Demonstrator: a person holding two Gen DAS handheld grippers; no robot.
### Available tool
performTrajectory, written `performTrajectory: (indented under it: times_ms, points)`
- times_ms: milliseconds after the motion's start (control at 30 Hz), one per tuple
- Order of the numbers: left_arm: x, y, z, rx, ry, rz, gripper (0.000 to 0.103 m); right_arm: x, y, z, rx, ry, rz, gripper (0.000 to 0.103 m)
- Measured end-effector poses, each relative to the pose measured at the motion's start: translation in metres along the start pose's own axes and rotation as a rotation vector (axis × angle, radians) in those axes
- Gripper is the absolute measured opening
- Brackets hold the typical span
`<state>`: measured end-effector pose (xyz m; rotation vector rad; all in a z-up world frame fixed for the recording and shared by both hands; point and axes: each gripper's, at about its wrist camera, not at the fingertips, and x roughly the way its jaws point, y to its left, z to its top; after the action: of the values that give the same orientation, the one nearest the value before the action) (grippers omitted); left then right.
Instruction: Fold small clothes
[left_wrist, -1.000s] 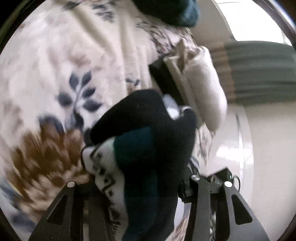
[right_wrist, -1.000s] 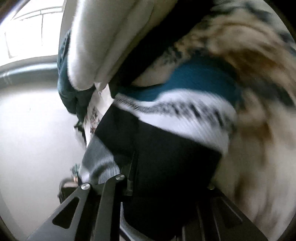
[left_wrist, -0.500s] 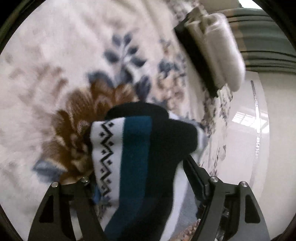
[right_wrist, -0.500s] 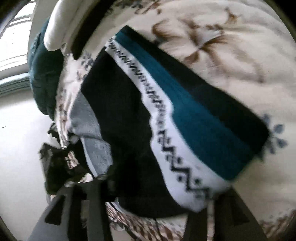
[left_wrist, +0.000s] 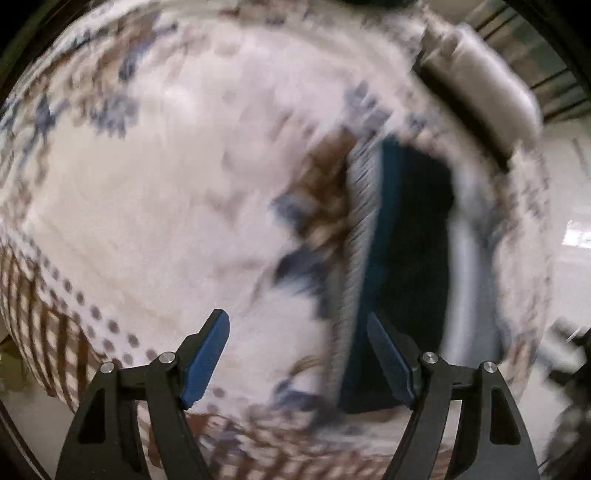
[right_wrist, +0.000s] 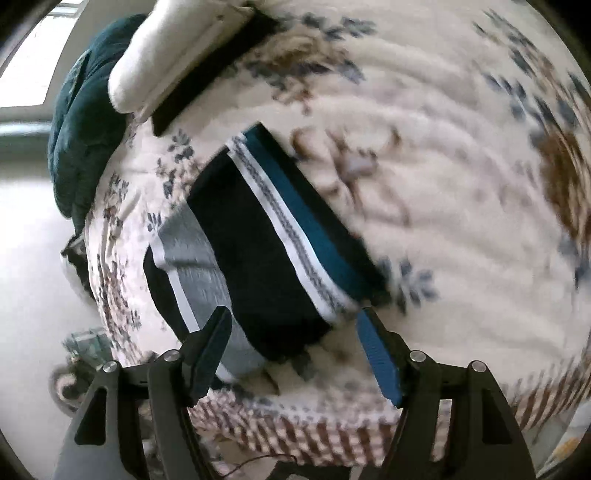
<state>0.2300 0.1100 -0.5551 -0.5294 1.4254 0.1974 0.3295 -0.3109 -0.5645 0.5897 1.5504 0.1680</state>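
Nearby: white pillow (right_wrist: 155, 70) | teal cushion (right_wrist: 81, 122) | folded garment (right_wrist: 273, 243) on blanket (right_wrist: 443, 206)

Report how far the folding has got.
Done: the striped sock lies folded flat on the floral blanket, over a grey garment. In hand: nothing; left tool and right tool are both open. Left: possibly the teal item by the white stack.

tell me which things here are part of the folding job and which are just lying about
Job:
- folded black knit garment with teal and white patterned stripes
- grey garment with white stripe beneath it

Lying about:
- floral cream blanket
- white plush roll
- dark teal plush cushion
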Motion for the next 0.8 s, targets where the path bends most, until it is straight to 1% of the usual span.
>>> performTrajectory:
  times_ms: [33,100,133,167,200,233,267,300,400,500,533,567,600,633,667,700,767,800]
  points:
    - [0.012,0.005,-0.004,-0.003,0.014,0.028,0.076,0.005,0.009,0.012,-0.019,-0.013,-0.015,0.072]
    - [0.036,0.013,-0.005,-0.019,0.041,0.035,0.076,0.014,0.022,0.035,-0.085,-0.033,-0.05,0.072]
    - [0.048,0.016,-0.003,-0.026,0.045,0.042,0.076,0.02,0.031,0.051,-0.126,-0.05,-0.067,0.072]
    - [0.054,0.017,-0.001,-0.035,0.045,0.044,0.077,0.025,0.035,0.06,-0.147,-0.056,-0.075,0.072]
    - [0.058,0.017,0.001,-0.044,0.039,0.041,0.082,0.033,0.041,0.071,-0.176,-0.053,-0.08,0.072]
    - [0.062,0.018,0.003,-0.051,0.034,0.014,0.097,0.041,0.046,0.084,-0.196,-0.051,-0.087,0.072]
    - [0.066,0.019,0.004,-0.061,0.031,-0.005,0.103,0.047,0.05,0.094,-0.21,-0.052,-0.083,0.072]
    - [0.07,0.019,0.004,-0.075,0.025,-0.003,0.103,0.056,0.056,0.103,-0.225,-0.042,-0.076,0.072]
    - [0.076,0.018,0.003,-0.11,-0.01,0.041,0.103,0.082,0.068,0.123,-0.259,-0.012,-0.08,0.072]
    - [0.074,0.018,0.007,-0.134,0.034,0.046,0.102,0.106,0.073,0.137,-0.266,0.026,-0.073,0.072]
    - [0.063,0.011,0.01,-0.161,0.023,0.047,0.095,0.114,0.073,0.141,-0.264,0.042,-0.069,0.072]
    - [0.05,0.011,0.012,-0.181,-0.013,0.03,0.089,0.121,0.072,0.143,-0.259,0.059,-0.061,0.072]
    - [0.036,0.009,0.016,-0.184,-0.053,0.011,0.086,0.126,0.071,0.145,-0.25,0.07,-0.049,0.061]
    - [0.021,0.005,0.021,-0.175,-0.098,-0.004,0.084,0.127,0.071,0.145,-0.245,0.064,-0.031,0.037]
    - [0.01,0.001,0.027,-0.164,-0.136,-0.018,0.084,0.126,0.072,0.144,-0.248,0.053,-0.025,0.025]
    - [0.002,-0.004,0.034,-0.149,-0.166,-0.039,0.084,0.126,0.072,0.144,-0.253,0.048,-0.026,0.011]
    - [0.003,-0.017,0.057,-0.121,-0.182,-0.096,0.084,0.119,0.075,0.141,-0.261,0.01,-0.018,0.009]
    - [0.009,-0.022,0.066,-0.113,-0.182,-0.107,0.084,0.114,0.075,0.14,-0.26,-0.006,-0.013,0.007]
